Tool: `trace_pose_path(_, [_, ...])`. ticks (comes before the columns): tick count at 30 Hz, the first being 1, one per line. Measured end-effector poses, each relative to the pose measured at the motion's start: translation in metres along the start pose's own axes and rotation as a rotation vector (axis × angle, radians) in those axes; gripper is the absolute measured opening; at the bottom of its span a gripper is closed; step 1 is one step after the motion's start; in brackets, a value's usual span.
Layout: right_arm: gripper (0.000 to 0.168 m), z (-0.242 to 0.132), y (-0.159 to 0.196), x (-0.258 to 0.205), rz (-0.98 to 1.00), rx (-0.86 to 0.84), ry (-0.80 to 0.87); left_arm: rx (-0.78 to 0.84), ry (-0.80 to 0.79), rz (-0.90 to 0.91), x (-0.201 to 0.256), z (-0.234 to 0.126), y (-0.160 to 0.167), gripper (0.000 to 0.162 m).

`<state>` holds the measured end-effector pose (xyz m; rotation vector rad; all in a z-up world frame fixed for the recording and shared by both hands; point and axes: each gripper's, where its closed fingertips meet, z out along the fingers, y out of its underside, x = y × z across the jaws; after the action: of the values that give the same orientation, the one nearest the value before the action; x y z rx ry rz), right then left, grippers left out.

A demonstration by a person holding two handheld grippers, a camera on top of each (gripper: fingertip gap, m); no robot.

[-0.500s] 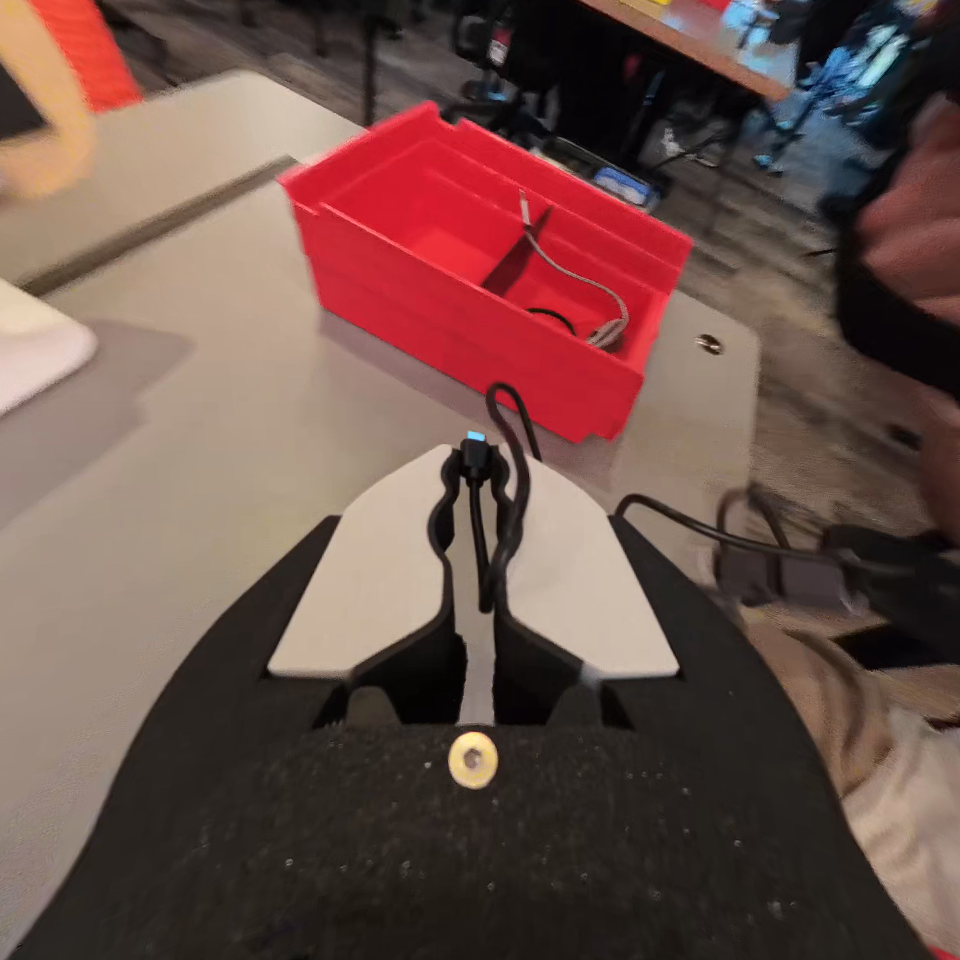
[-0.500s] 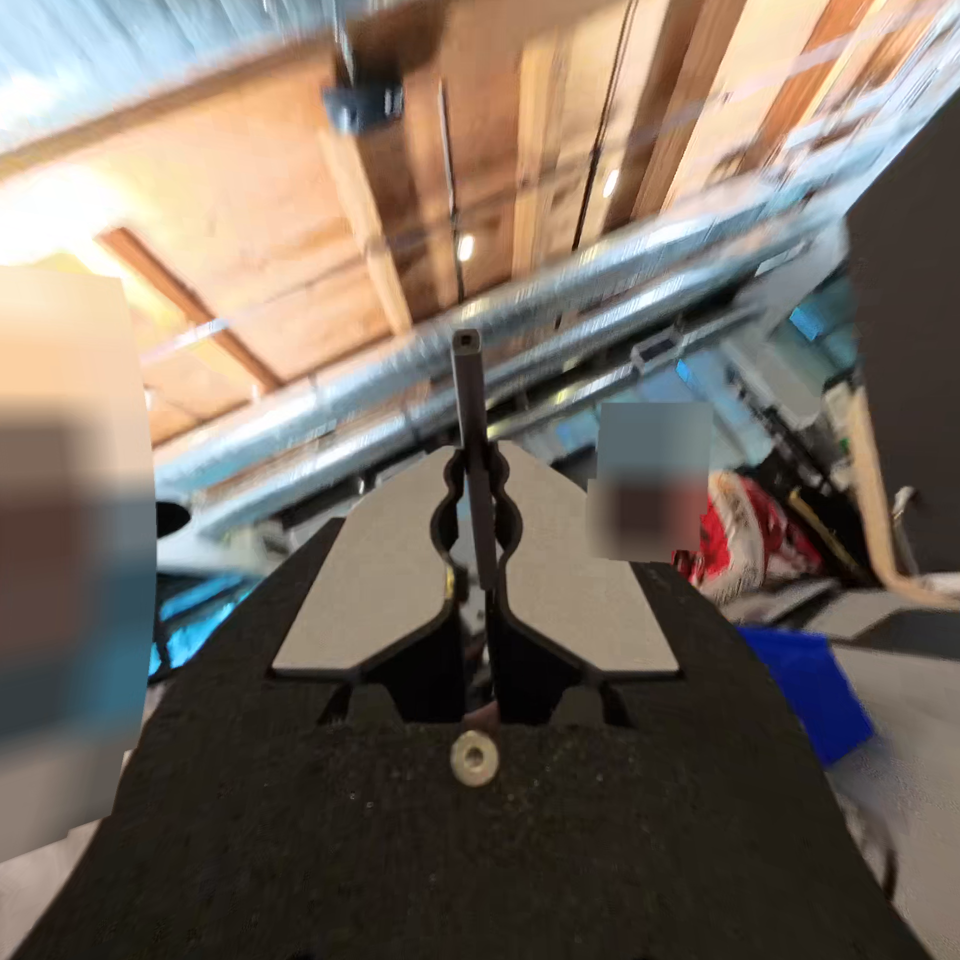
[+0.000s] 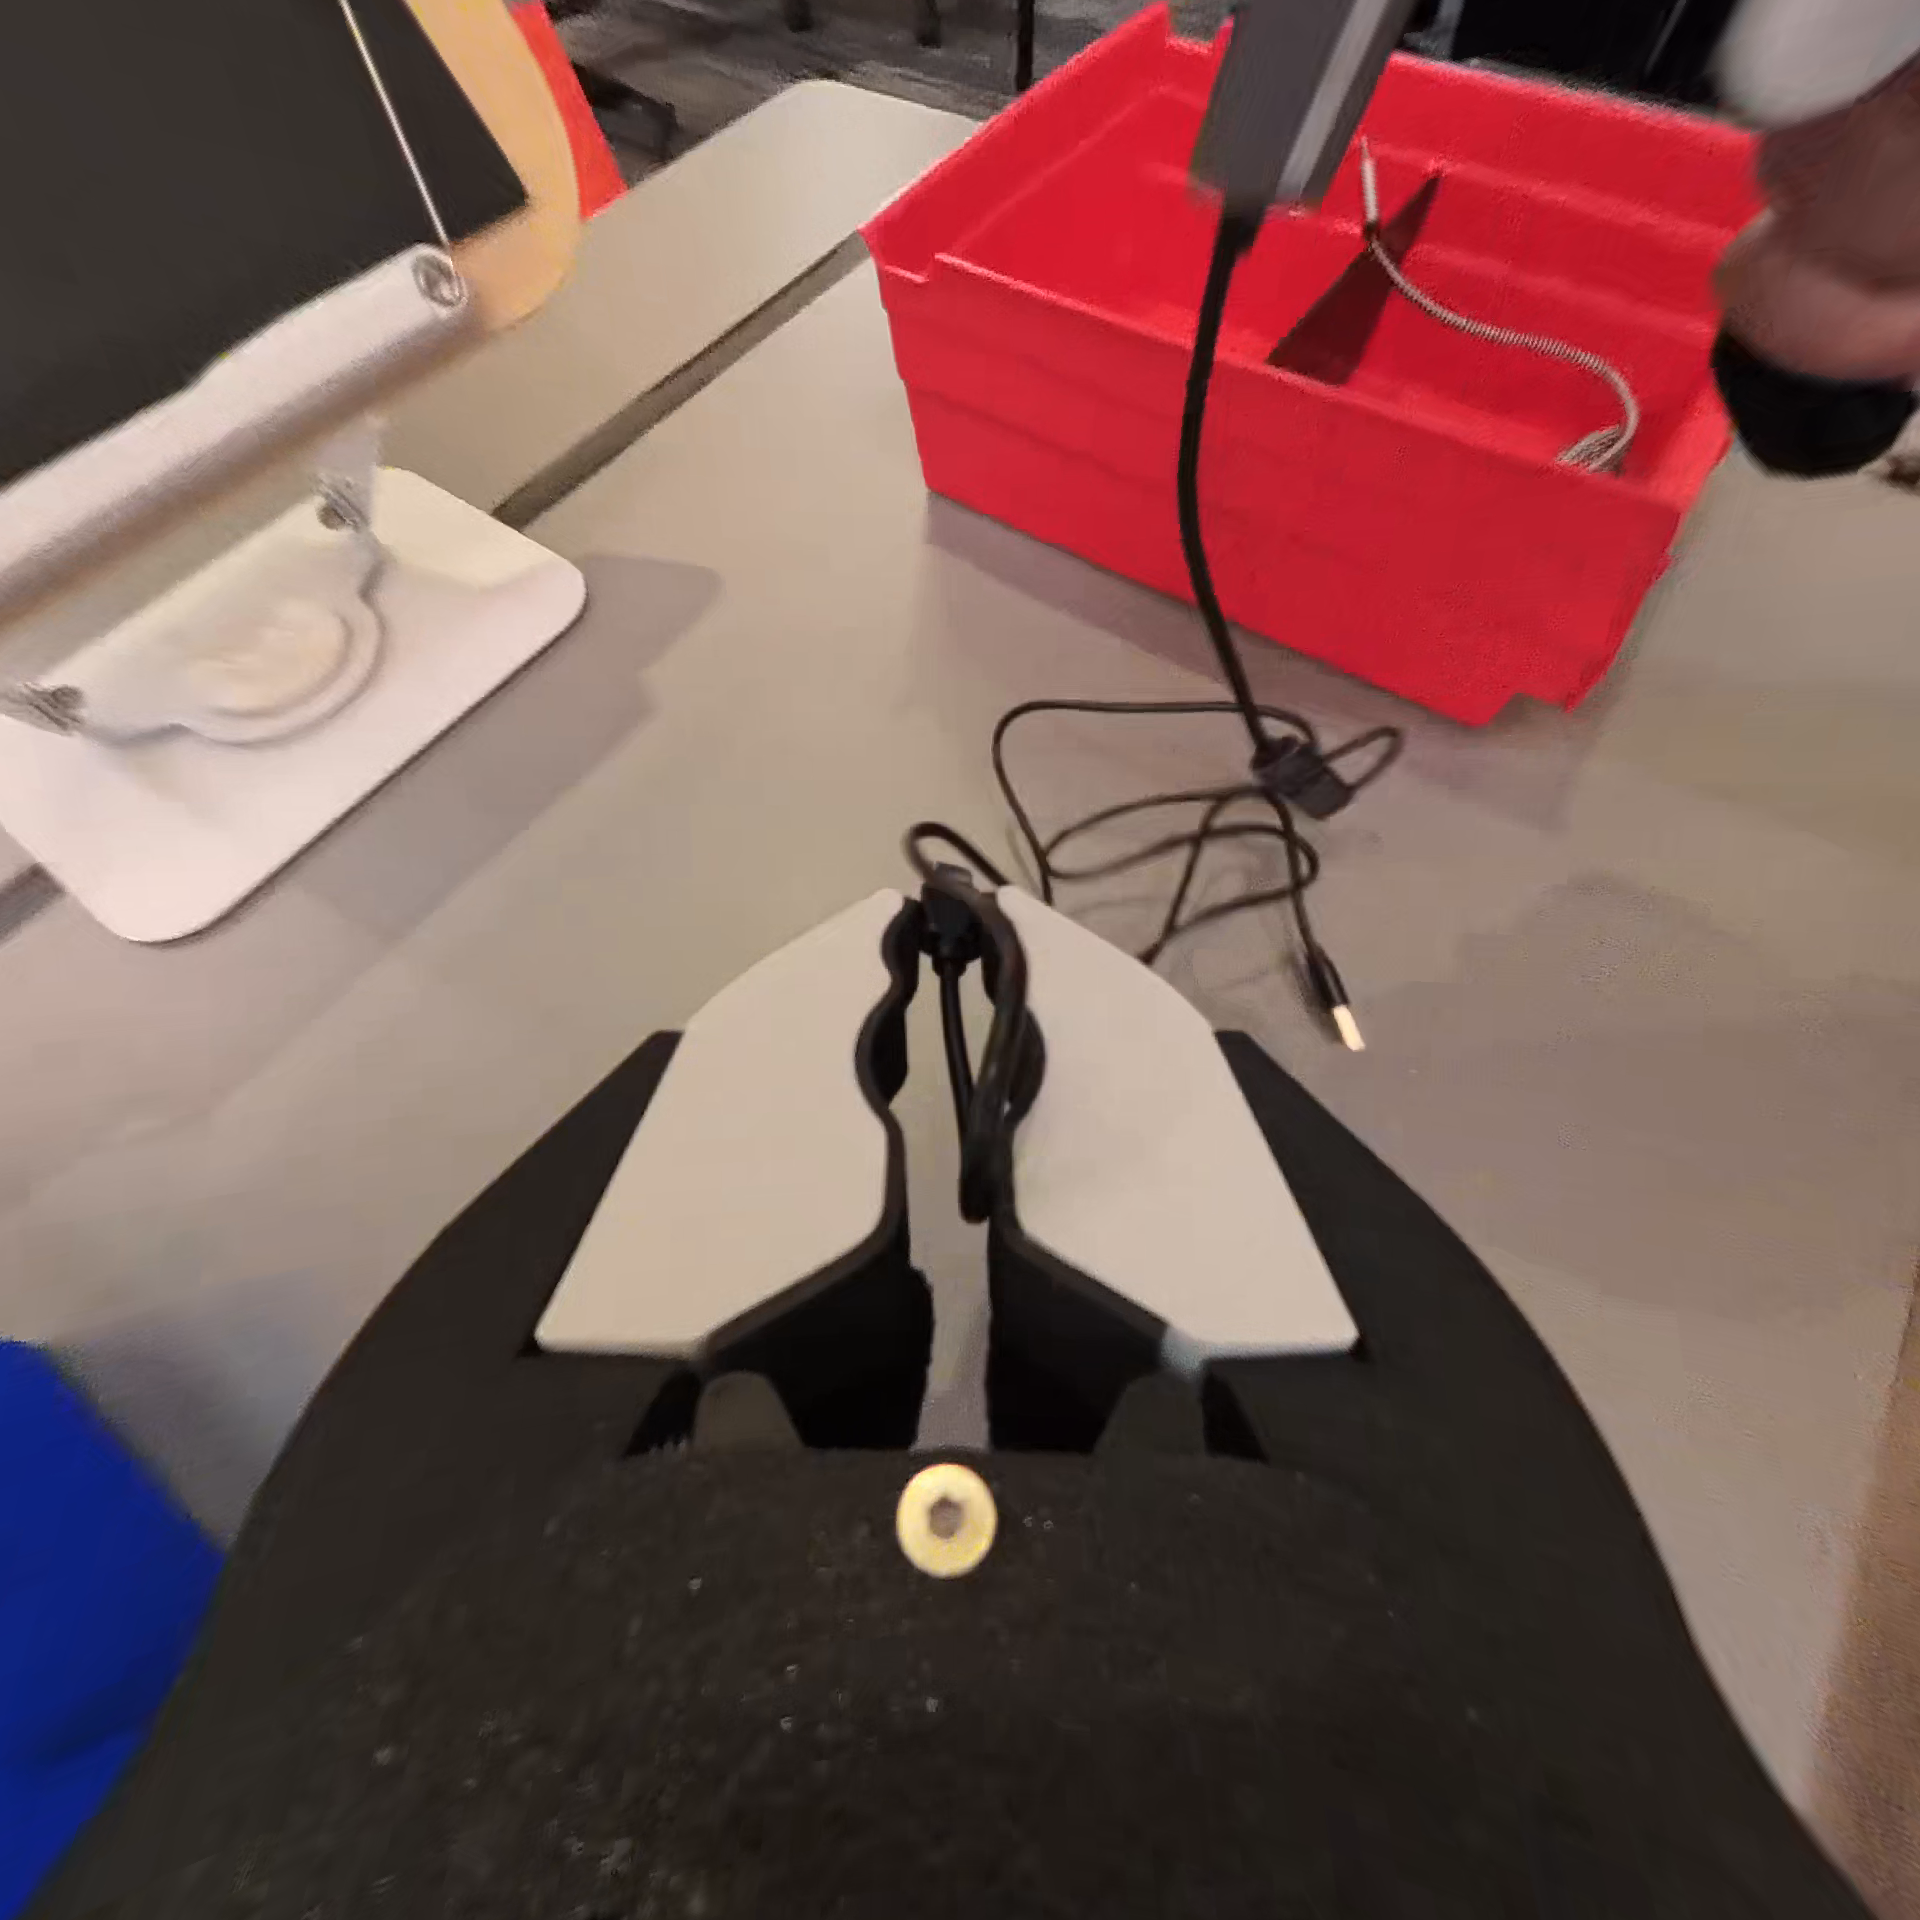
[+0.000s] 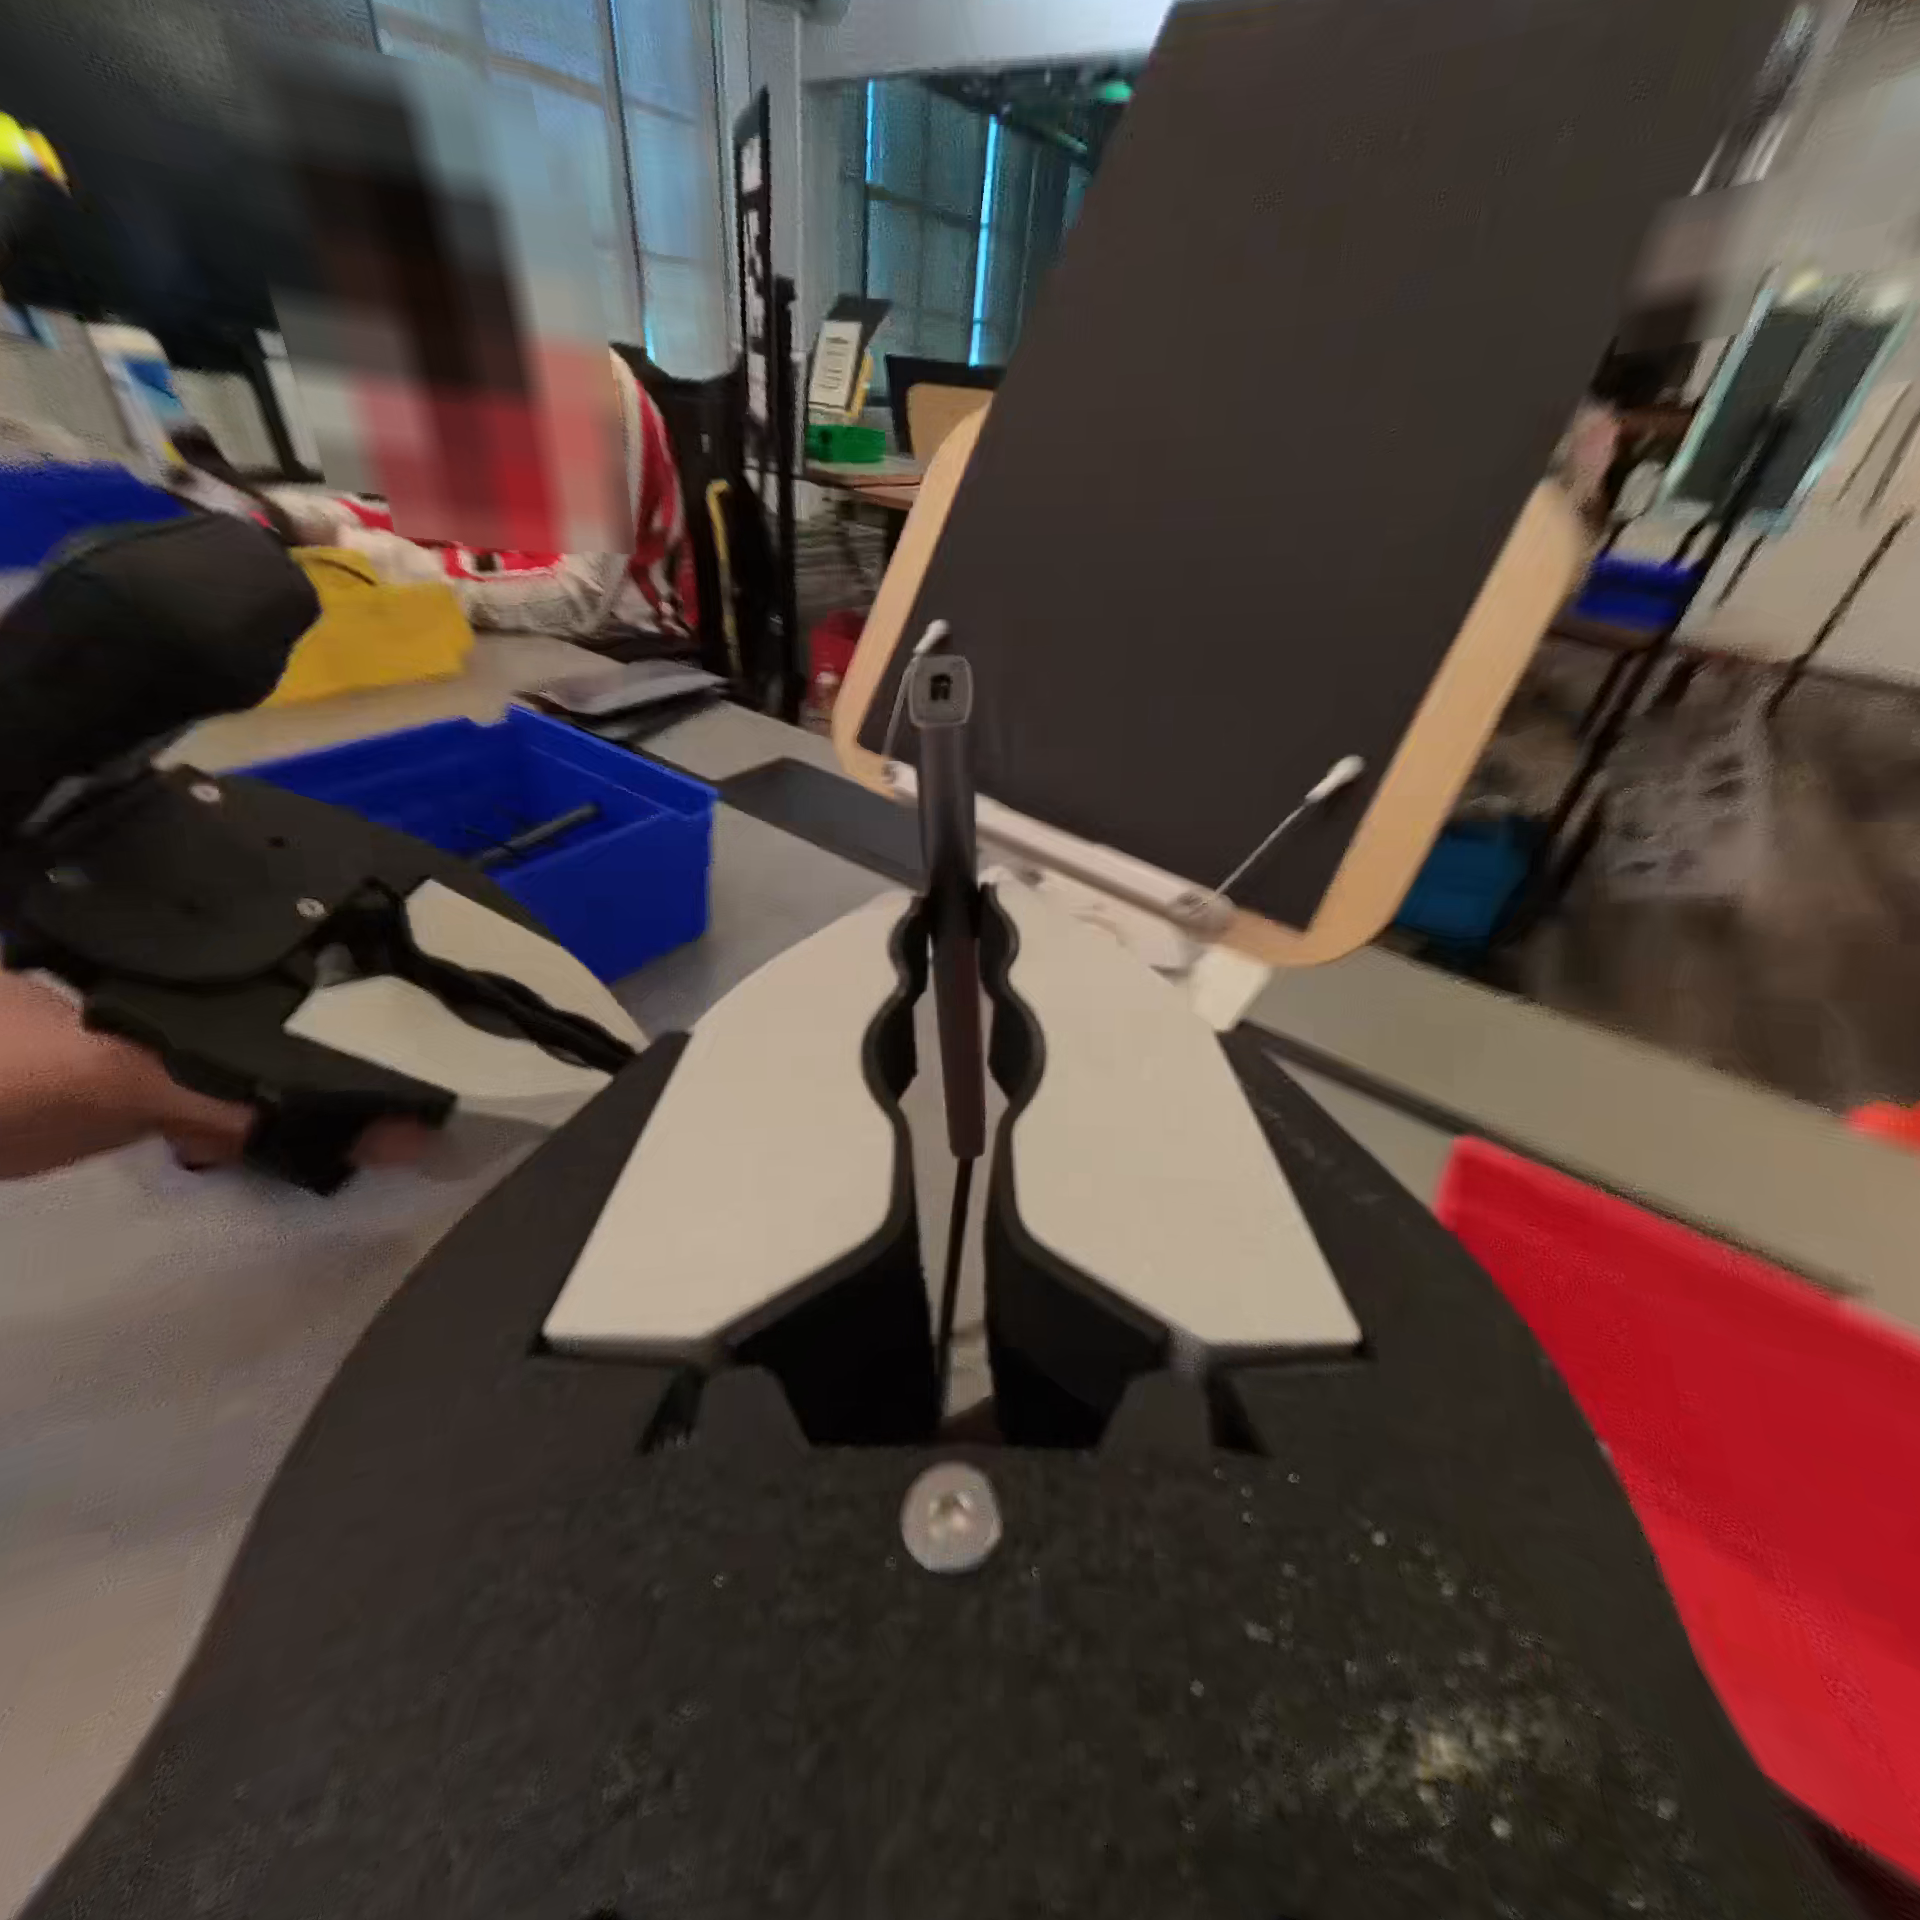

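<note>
left gripper: drawn back from the red bin since half a second ago, tablet stand now in view; jaws clamped on black cable plug, slack coiled on table | right gripper: swung down from ceiling, now facing tablet; jaws clamped on grey adapter
</note>
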<state>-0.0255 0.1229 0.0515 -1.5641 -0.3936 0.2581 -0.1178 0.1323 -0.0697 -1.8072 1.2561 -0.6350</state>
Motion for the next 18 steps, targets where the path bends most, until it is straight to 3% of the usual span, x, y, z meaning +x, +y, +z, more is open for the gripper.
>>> trace_pose_path(1, [0.009, 0.001, -0.001, -0.005, 0.070, 0.069, -0.036, -0.006, 0.036, 0.019, 0.010, 0.000, 0.004, 0.010])
trace_pose_path(3, [0.009, -0.013, -0.034, -0.013, 0.188, 0.372, -0.140, -0.062, 0.129, 0.036, 0.036, 0.007, 0.021, 0.011])
trace_pose_path(5, [0.008, -0.030, -0.065, -0.003, 0.270, 0.637, -0.127, -0.142, 0.138, 0.097, 0.054, 0.019, 0.045, 0.011])
trace_pose_path(8, [0.009, -0.037, -0.083, 0.027, 0.417, 0.821, -0.023, -0.186, 0.197, 0.148, 0.078, 0.031, 0.066, 0.011])
trace_pose_path(11, [0.009, -0.016, -0.071, 0.045, 0.457, 0.746, 0.060, -0.078, 0.380, 0.104, 0.104, 0.018, 0.055, 0.011])
trace_pose_path(14, [0.009, -0.030, -0.082, 0.065, 0.220, 0.756, 0.214, -0.075, 0.566, 0.117, 0.116, -0.014, 0.058, 0.011])
trace_pose_path(16, [0.009, -0.039, -0.090, 0.083, -0.022, 0.708, 0.390, -0.103, 0.584, 0.153, 0.111, -0.029, 0.069, 0.010])
trace_pose_path(17, [0.009, -0.030, -0.088, 0.083, -0.068, 0.651, 0.345, -0.126, 0.598, 0.155, 0.109, -0.034, 0.074, 0.010])
trace_pose_path(18, [0.009, -0.002, -0.070, 0.080, 0.026, 0.463, 0.201, -0.132, 0.597, 0.143, 0.106, -0.036, 0.075, 0.011])
